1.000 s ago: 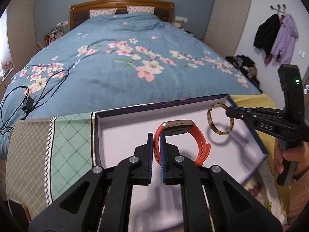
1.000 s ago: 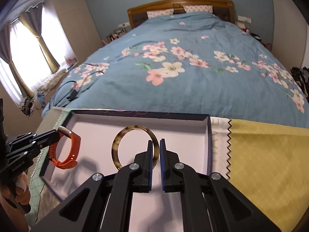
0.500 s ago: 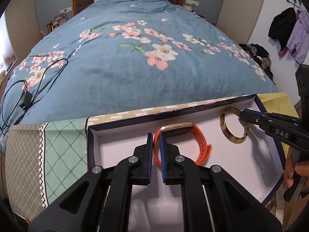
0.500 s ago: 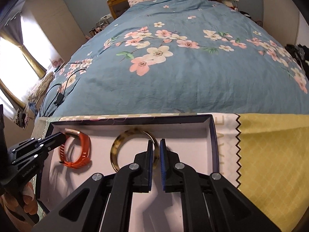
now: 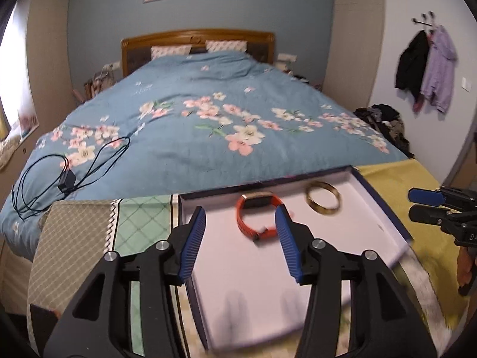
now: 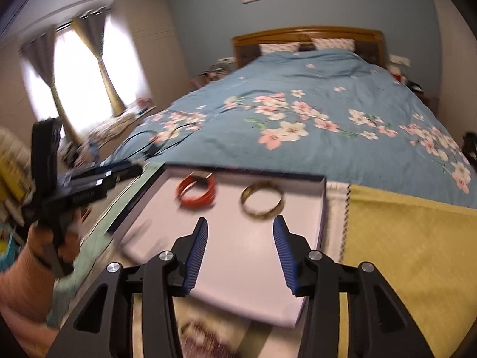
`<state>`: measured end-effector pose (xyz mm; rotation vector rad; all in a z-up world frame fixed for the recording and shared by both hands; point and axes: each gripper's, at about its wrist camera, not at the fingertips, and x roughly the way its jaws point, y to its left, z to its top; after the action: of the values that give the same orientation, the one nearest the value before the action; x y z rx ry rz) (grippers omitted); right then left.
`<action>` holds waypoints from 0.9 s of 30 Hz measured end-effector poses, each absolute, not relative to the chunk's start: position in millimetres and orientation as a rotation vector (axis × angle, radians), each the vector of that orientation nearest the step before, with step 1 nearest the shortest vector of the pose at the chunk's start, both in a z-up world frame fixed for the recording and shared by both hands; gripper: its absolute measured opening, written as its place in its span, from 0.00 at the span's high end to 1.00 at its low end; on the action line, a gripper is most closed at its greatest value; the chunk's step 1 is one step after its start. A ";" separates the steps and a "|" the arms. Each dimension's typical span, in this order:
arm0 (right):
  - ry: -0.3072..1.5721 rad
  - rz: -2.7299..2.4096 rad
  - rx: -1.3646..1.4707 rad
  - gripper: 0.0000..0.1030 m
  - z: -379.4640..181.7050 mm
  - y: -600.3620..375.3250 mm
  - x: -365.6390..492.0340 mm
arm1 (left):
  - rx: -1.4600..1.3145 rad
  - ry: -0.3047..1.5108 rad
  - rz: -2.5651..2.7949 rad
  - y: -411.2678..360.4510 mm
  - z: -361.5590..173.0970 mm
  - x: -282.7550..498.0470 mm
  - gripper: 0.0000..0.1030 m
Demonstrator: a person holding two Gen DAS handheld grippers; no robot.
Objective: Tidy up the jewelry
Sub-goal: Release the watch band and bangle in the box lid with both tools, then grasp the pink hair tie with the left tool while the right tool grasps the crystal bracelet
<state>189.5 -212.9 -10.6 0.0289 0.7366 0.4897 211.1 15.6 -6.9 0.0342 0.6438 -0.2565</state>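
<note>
An orange rubber watch band with a gold face (image 5: pixel 258 215) and a mottled gold-brown bangle (image 5: pixel 323 201) lie side by side, apart, near the far wall of a shallow white-lined box with dark rim (image 5: pixel 384 208), mid-frame. The left gripper (image 5: pixel 241 238) and right gripper (image 6: pixel 240 246) hang at lower centre, jaws opening, gripping nothing. The box sits on a patchwork cloth (image 6: pixel 402 238) before a blue floral bedspread (image 5: pixel 208 113).
</note>
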 end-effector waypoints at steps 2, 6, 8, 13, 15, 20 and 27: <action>0.750 0.516 0.000 0.58 -16.5 -213.6 168.0 | 0.037 0.628 -0.272 16.3 -4.8 188.6 0.53; 0.786 0.545 -0.065 0.58 -32.3 -204.7 139.8 | 0.019 0.612 -0.332 14.8 -7.7 145.0 0.51; 0.801 0.560 -0.112 0.58 -40.7 -197.6 126.9 | 0.022 0.615 -0.354 10.0 -12.9 125.7 0.51; 0.850 0.593 -0.156 0.58 -59.9 -186.2 111.5 | 0.021 0.643 -0.404 -3.6 -31.0 92.1 0.48; 0.865 0.597 -0.162 0.59 -66.2 -182.6 109.9 | 0.047 0.661 -0.424 -12.7 -39.8 81.6 0.48; 0.880 0.582 -0.181 0.71 -75.3 -175.9 109.5 | 0.103 0.688 -0.459 -31.0 -52.5 68.7 0.48; 0.858 0.583 -0.219 0.88 -73.1 -171.9 100.4 | 0.122 0.719 -0.493 -40.3 -61.1 71.7 0.48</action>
<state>100.4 -171.9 -73.1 -0.2194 0.8575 0.5832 71.7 -40.3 -61.1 0.1224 0.7194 -0.4932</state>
